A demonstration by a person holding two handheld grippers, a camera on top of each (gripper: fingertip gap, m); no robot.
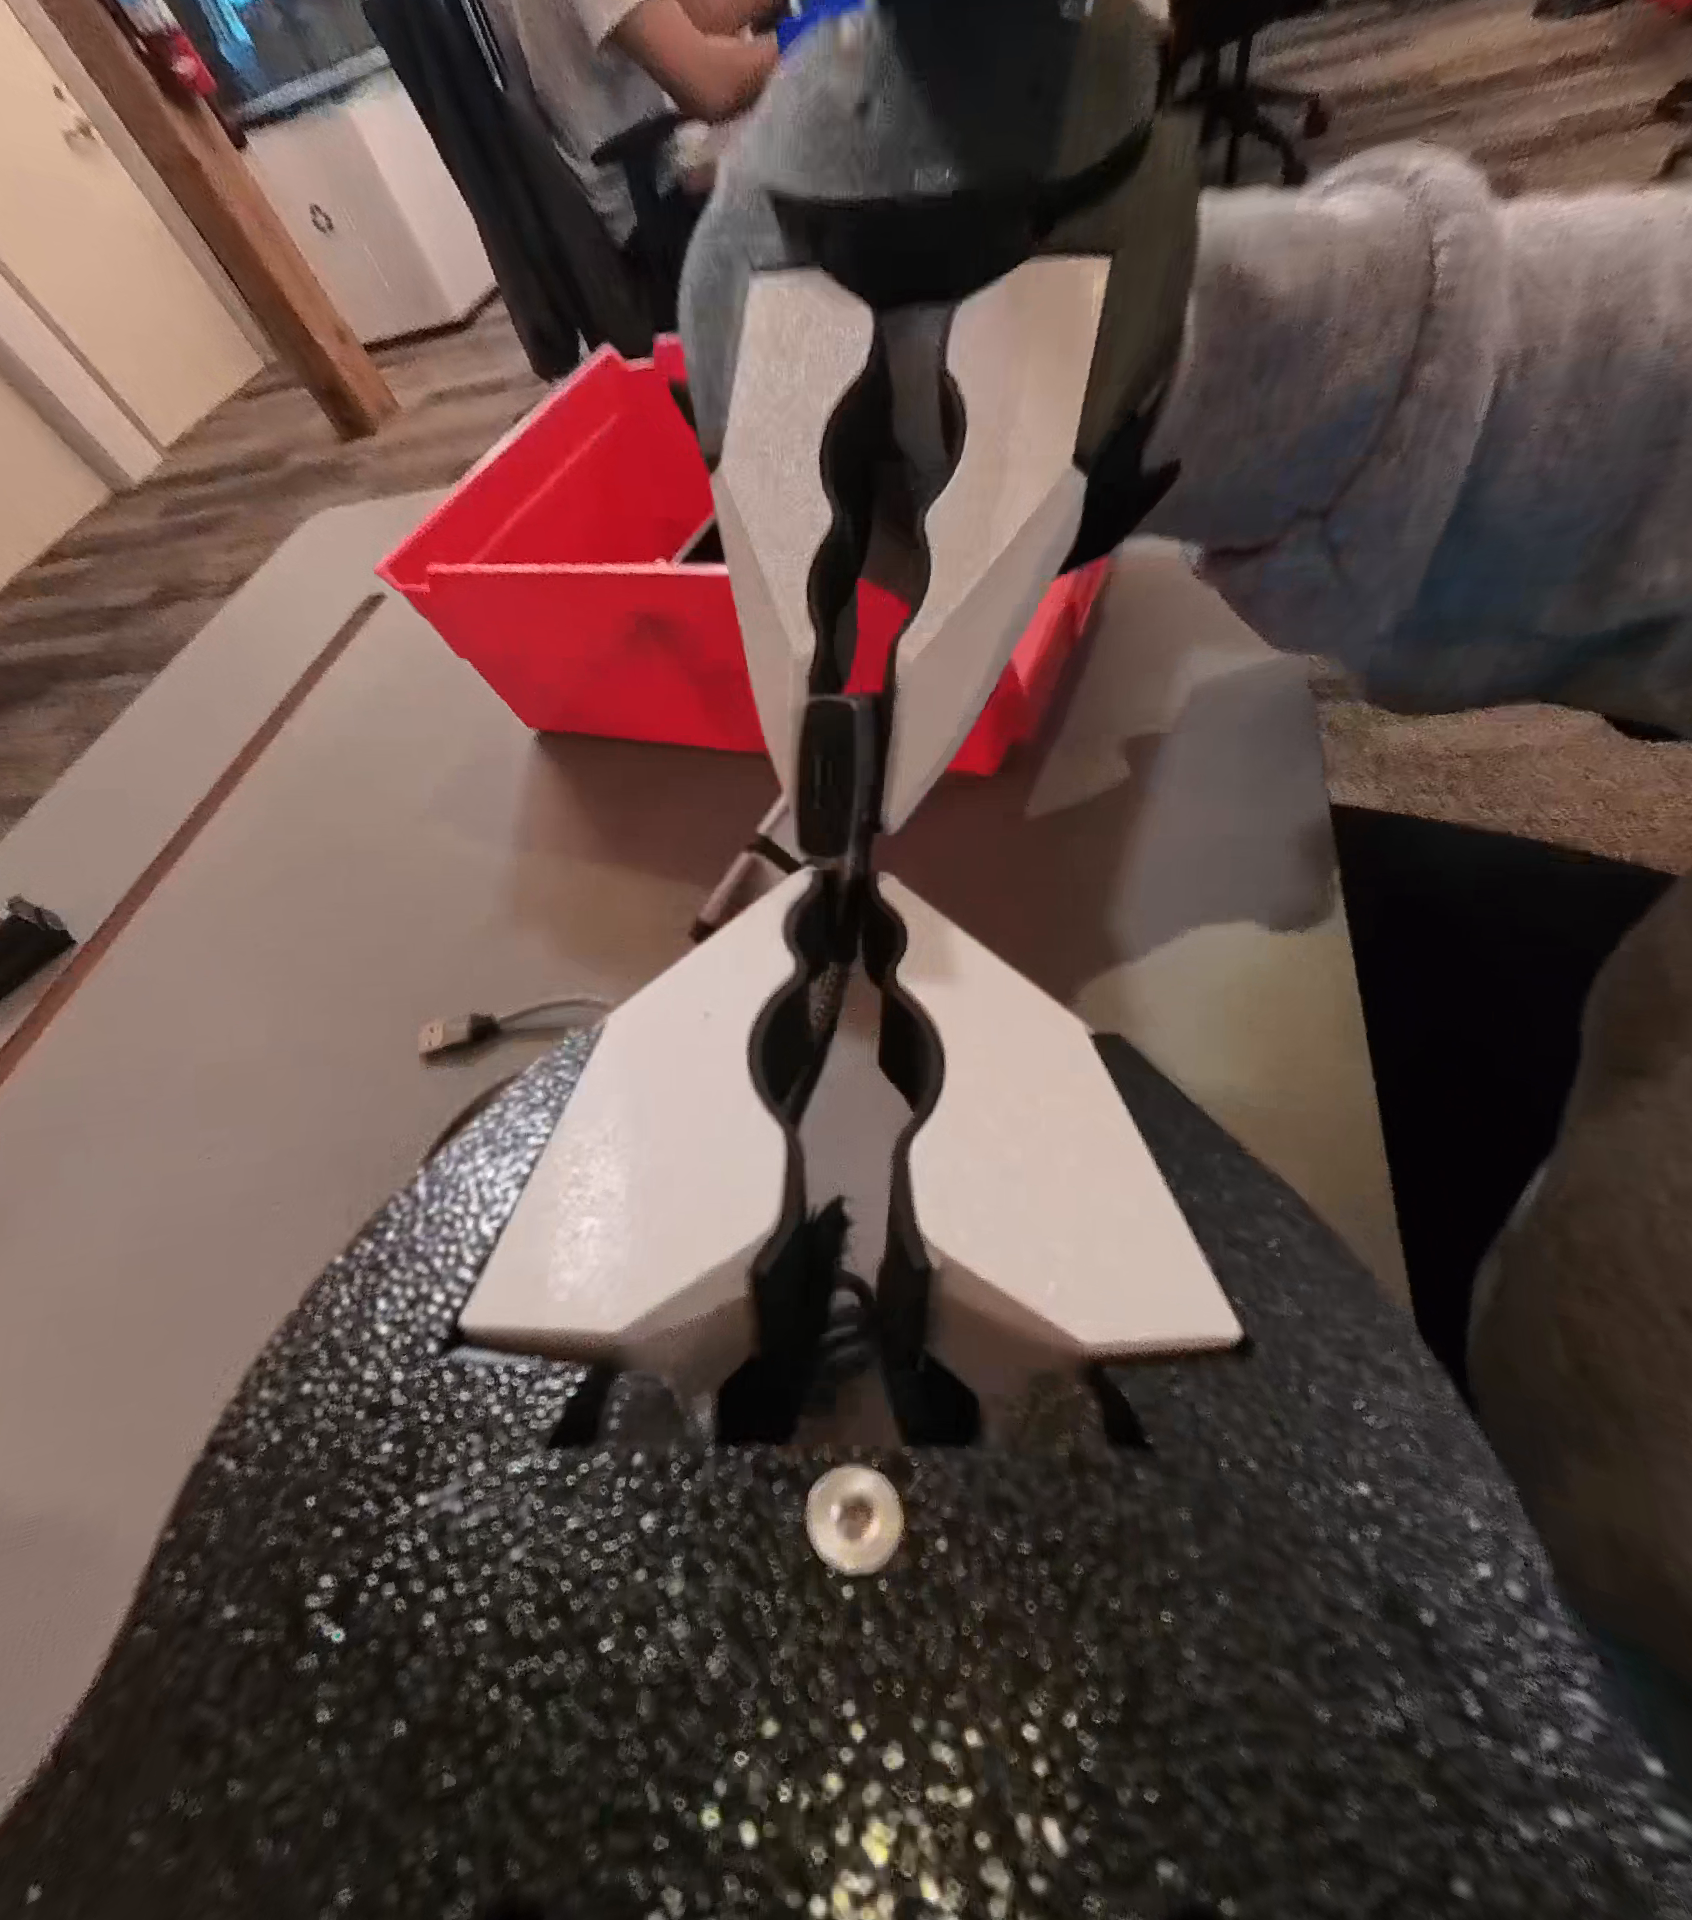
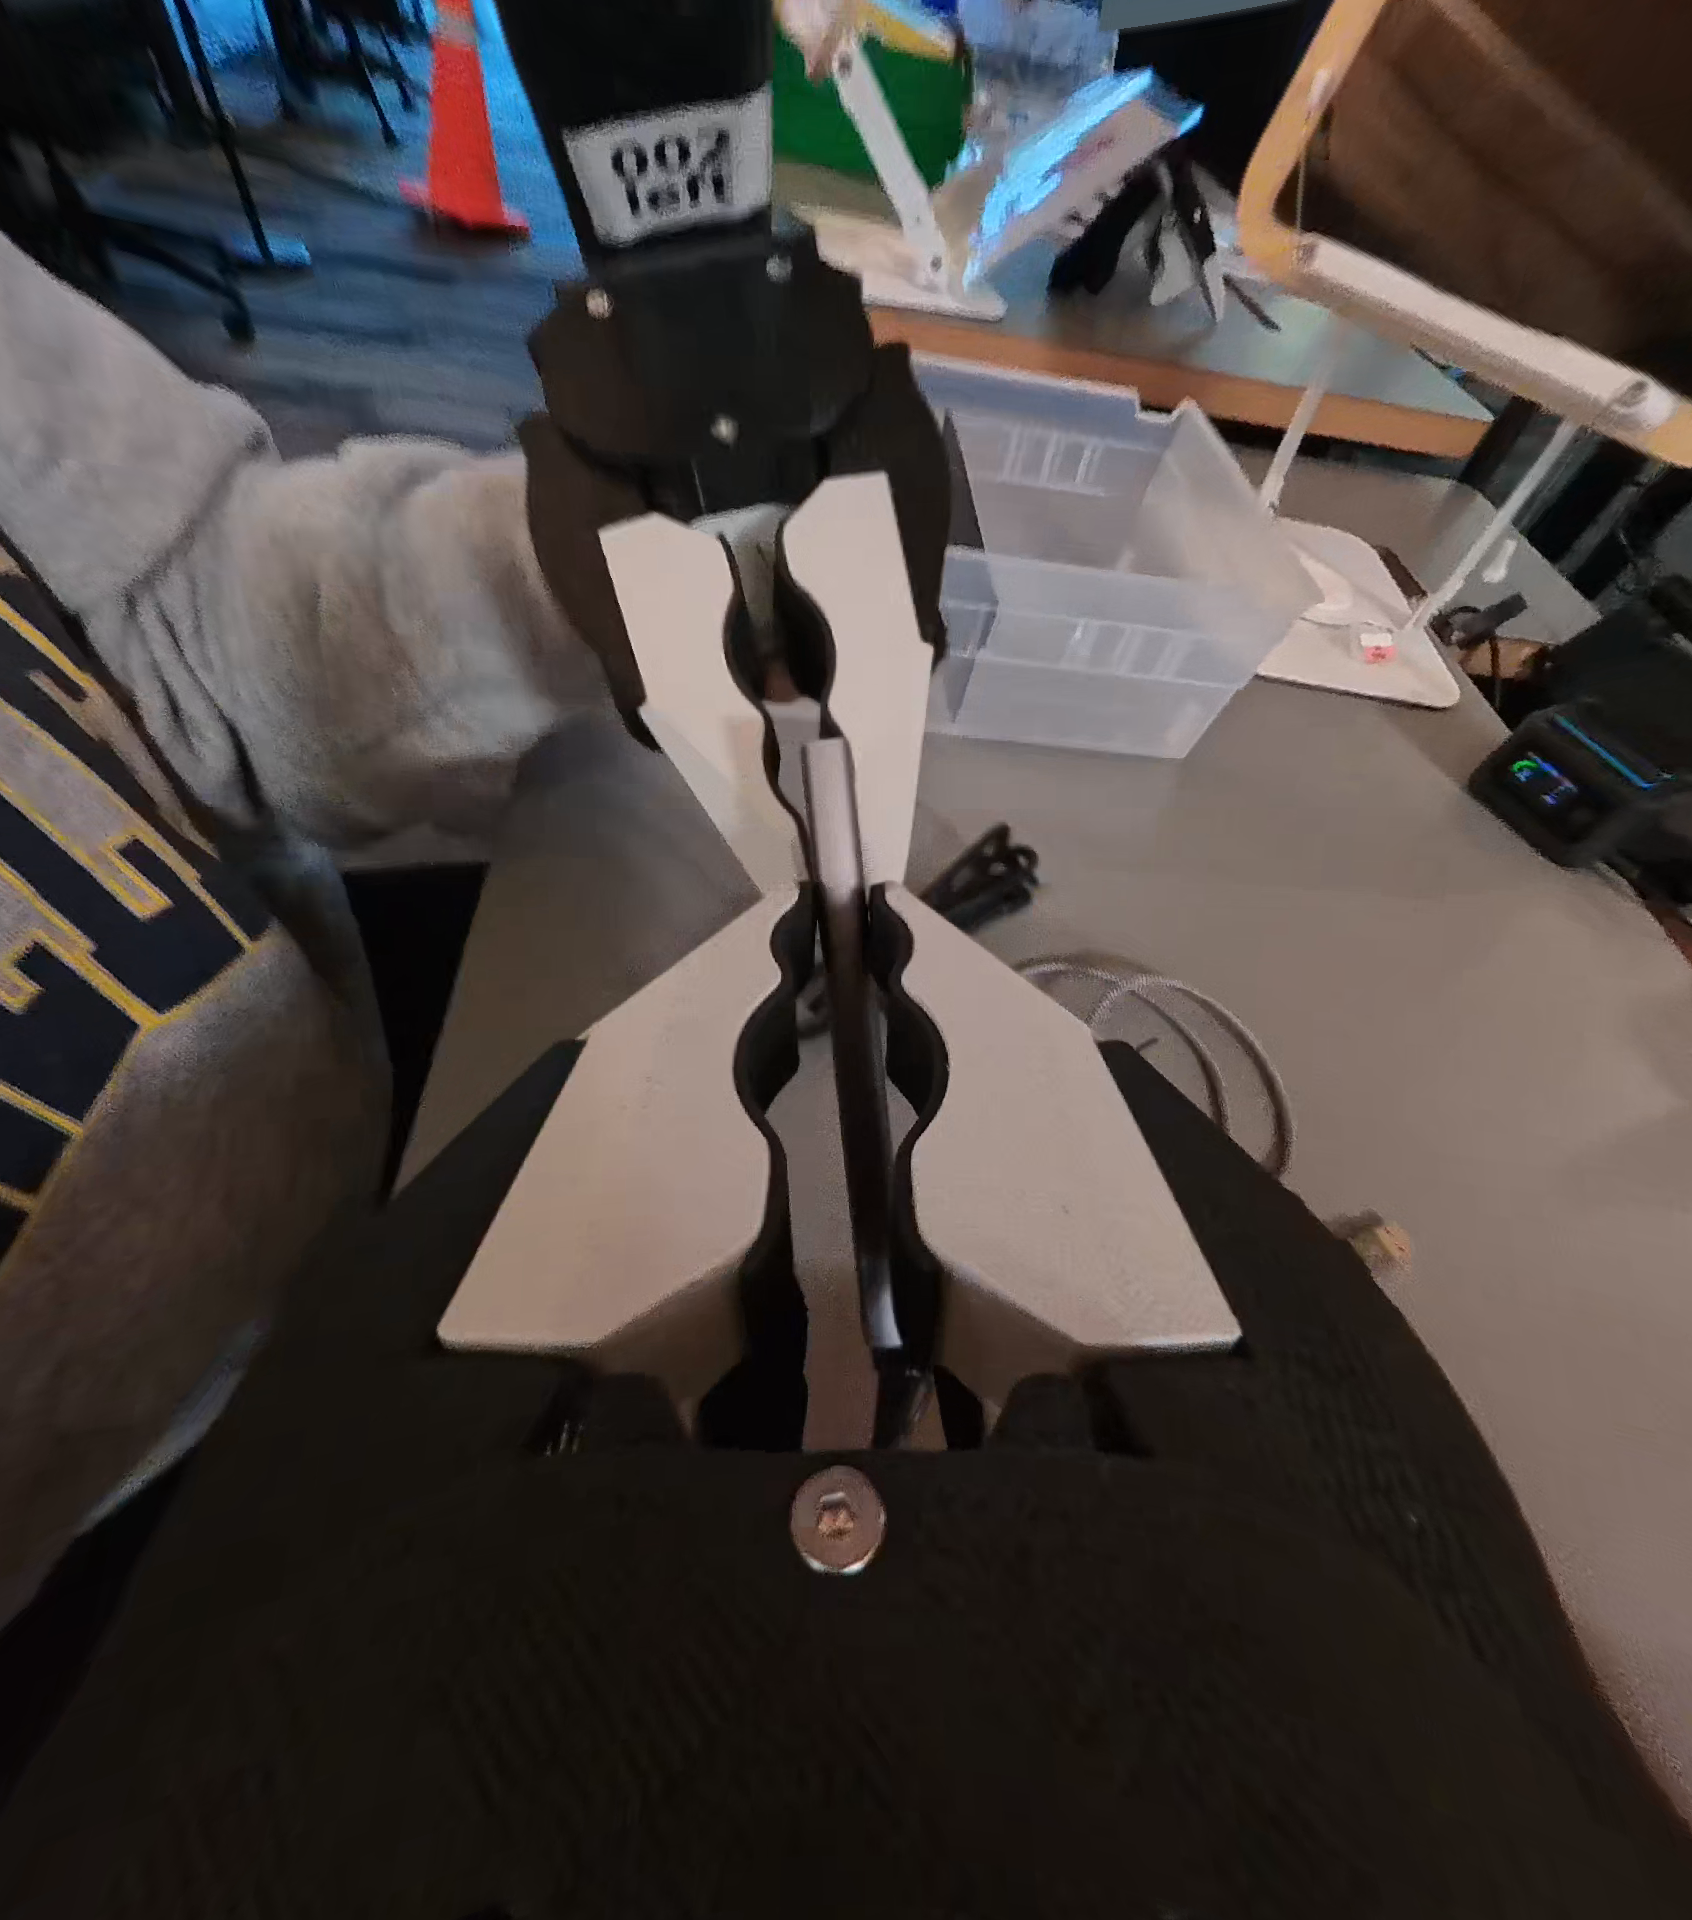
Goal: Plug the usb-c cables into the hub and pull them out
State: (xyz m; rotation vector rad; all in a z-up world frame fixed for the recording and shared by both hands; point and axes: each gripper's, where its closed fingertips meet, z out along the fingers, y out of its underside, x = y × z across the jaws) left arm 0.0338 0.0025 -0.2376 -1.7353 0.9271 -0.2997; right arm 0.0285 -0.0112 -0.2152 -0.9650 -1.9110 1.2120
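The hub (image 2: 847, 997), a thin dark slab with a pale end, sits edge-on between the jaws of the right gripper (image 2: 847, 904), which are clamped on its flat faces; its far end pokes out toward the opposing tool. Held this way, on edge and lifted clear of the surface (image 2: 1341, 935), its narrow port side probably faces the incoming plug.

The left gripper (image 1: 837, 883) meets it nose to nose. Its jaws are closed on a black usb-c cable (image 1: 821, 997), the braided lead running back through the wavy channel between them and the black plug body (image 1: 831, 774) standing just ahead of the tips. In the left wrist view that plug lies right at the tips of the right gripper, so the two appear touching or nearly so; whether the connector is seated in a port cannot be told.

A second cable (image 1: 499, 1023), grey with a metal connector, lies loose on the surface below the left gripper. A red bin (image 1: 561, 623) stands toward the far edge on that side, a clear plastic bin (image 2: 1112, 623) at the opposite side.
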